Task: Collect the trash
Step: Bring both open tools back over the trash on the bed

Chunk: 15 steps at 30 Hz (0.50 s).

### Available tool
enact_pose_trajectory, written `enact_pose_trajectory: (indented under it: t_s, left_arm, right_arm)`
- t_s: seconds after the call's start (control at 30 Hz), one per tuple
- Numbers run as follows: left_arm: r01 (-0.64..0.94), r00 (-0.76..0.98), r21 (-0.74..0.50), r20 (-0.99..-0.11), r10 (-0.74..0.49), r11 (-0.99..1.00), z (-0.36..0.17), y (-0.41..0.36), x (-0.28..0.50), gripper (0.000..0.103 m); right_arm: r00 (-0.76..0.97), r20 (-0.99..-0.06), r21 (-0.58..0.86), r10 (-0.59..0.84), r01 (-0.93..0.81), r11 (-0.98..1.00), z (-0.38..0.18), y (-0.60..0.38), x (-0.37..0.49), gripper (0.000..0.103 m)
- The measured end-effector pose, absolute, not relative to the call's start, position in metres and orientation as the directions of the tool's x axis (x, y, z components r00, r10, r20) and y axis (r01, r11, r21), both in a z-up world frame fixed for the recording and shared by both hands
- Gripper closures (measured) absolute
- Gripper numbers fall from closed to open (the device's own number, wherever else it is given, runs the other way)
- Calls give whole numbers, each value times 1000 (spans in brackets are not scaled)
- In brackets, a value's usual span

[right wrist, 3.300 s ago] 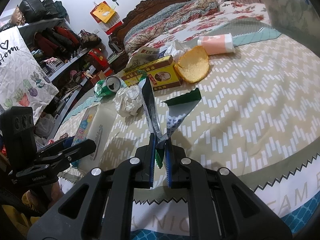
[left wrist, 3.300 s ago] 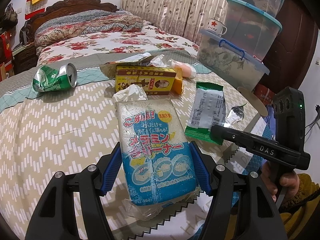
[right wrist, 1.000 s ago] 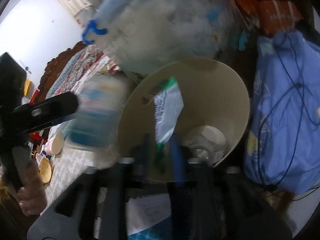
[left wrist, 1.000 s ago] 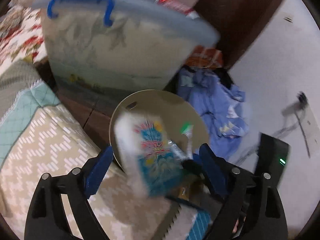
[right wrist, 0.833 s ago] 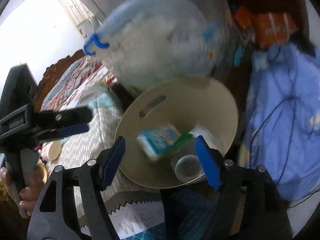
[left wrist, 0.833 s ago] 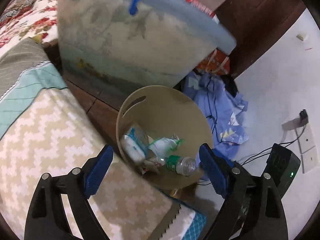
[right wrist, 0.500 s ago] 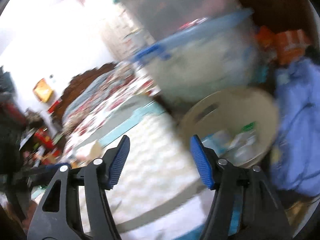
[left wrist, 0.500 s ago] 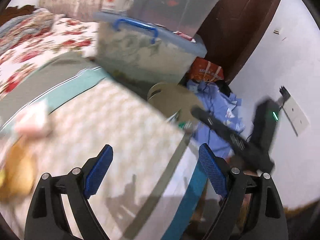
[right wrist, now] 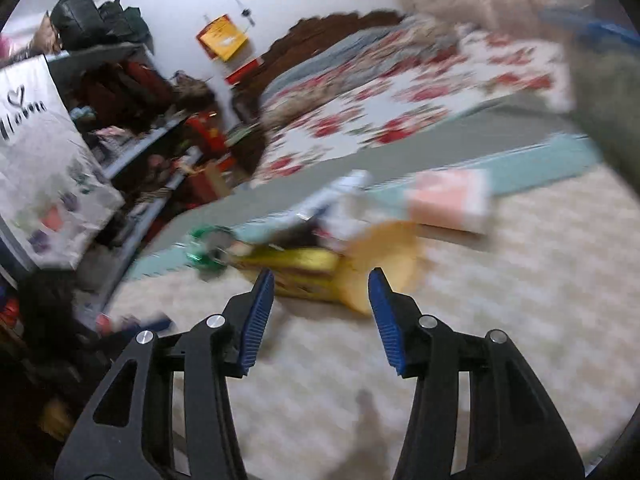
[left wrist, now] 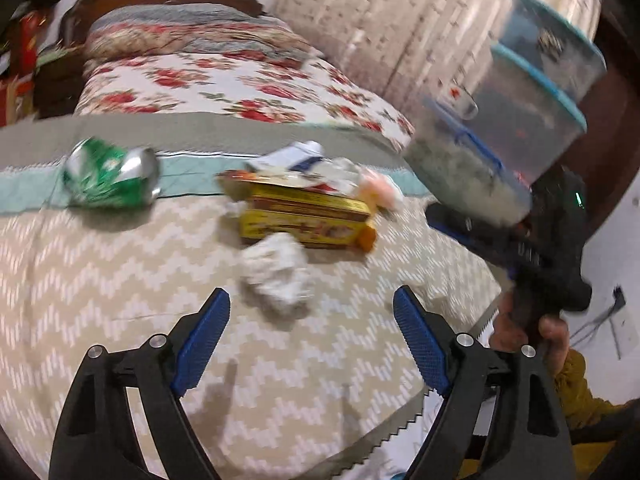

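Spread wide and holding nothing, the left tongs (left wrist: 312, 340) are seen above the zigzag-patterned bed cover (left wrist: 100, 280), with the crumpled white paper ball (left wrist: 278, 270) lying between and just ahead of the blue pads (left wrist: 204, 340). Just behind the ball, toward the headboard end of the bed, a yellow box (left wrist: 308, 216) is laid flat, and white wrappers (left wrist: 304, 160) and a pale pink item (left wrist: 378, 188) are piled against its far side. A crushed green can (left wrist: 110, 178) is set on its side on the teal stripe, well apart from the box, toward the bed's left edge. Stacked clear storage bins (left wrist: 532, 120) are seen past the bed's right edge. The right tongs (right wrist: 320, 316) are likewise held open and empty over the cover, with the yellow box (right wrist: 296, 266) and a round orange-yellow piece (right wrist: 384, 256) just ahead of the pads (right wrist: 256, 316); a pink and white tube (right wrist: 448, 200) is laid beyond them. Both views are blurred. The right tongs (left wrist: 520, 248) are gripped by a hand (left wrist: 536, 332) beside the bed's right edge.
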<state>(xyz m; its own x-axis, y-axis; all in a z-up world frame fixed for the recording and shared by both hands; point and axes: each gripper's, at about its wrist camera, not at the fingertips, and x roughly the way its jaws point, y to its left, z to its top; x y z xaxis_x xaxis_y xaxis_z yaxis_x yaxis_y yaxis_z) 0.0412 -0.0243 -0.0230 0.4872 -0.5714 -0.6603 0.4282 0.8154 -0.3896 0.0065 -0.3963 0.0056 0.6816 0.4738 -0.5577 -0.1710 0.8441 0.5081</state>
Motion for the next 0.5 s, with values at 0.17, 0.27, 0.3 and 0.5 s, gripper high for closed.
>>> enact_pose_trajectory:
  t_s: [0.17,0.27,0.3,0.5]
  left_arm:
    - [414,522,-386,-641,-562,824,-27,3,34,24]
    - [416,528,-384,-636,-562,825,-31,10,31,24]
    - [416,524,-387,-637,-564,823,-34,10,31,24]
    - [427,501,-386,-651,-570,817,-43,0,42,23]
  right_arm:
    - [588,-586,632,558,-100,768,3,-368,66,51]
    - [532,-637,629,558,-60,775,-4,-354,88,71]
    - [499,-658,627,563,-51,777,-7,-347,95,79]
    - [592,-567,598,573,-183,780,23,-339,55,100]
